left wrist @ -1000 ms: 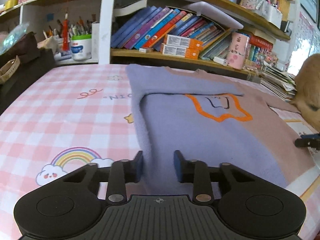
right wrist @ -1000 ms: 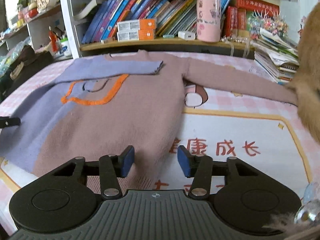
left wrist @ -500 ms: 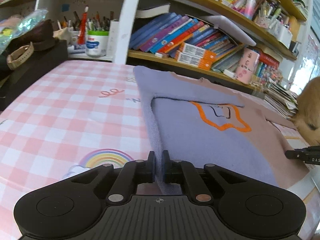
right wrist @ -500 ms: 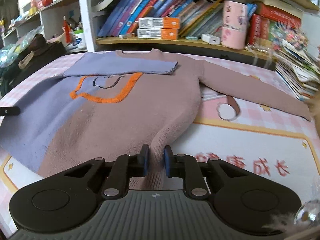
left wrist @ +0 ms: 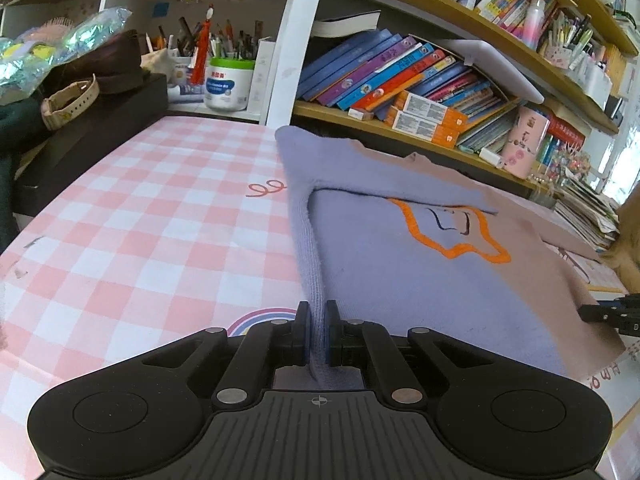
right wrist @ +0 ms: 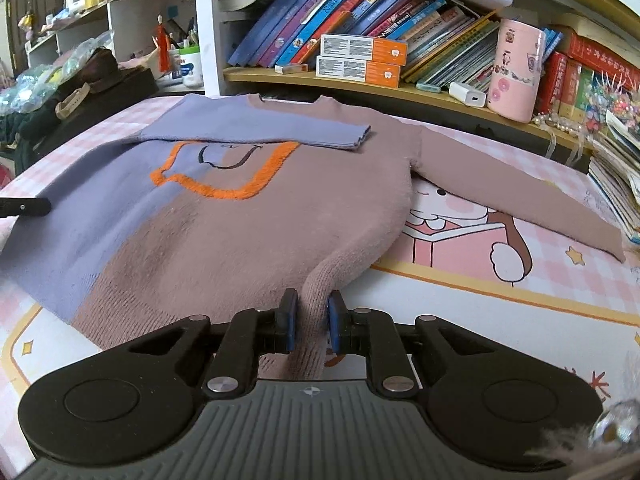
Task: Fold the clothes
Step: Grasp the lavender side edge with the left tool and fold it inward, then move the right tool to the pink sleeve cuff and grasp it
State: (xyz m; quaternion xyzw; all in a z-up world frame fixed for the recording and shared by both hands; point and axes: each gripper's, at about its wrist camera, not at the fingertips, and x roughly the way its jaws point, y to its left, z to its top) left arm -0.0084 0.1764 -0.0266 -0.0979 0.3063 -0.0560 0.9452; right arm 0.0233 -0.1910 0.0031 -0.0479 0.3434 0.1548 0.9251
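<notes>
A lilac and dusty-pink sweater (right wrist: 224, 224) with an orange star outline lies flat on the pink checked table. Its lilac sleeve (right wrist: 256, 130) is folded across the chest; the pink sleeve (right wrist: 520, 196) lies stretched out to the right. My left gripper (left wrist: 318, 330) is shut on the lilac hem corner of the sweater (left wrist: 400, 280) and lifts it slightly. My right gripper (right wrist: 312, 322) is shut on the pink hem corner, which bunches up between the pads. The right gripper's tip (left wrist: 608, 314) shows at the right edge of the left wrist view.
A bookshelf (right wrist: 360, 80) full of books and boxes runs along the far table edge. A pink cup (right wrist: 516, 68) stands on it. A stack of magazines (right wrist: 616, 168) lies at the right. Dark bags and a watch (left wrist: 68, 100) sit at the left.
Both grippers went from open to shut on the sweater's hem corners. The hem is now raised a little off the table at both corners.
</notes>
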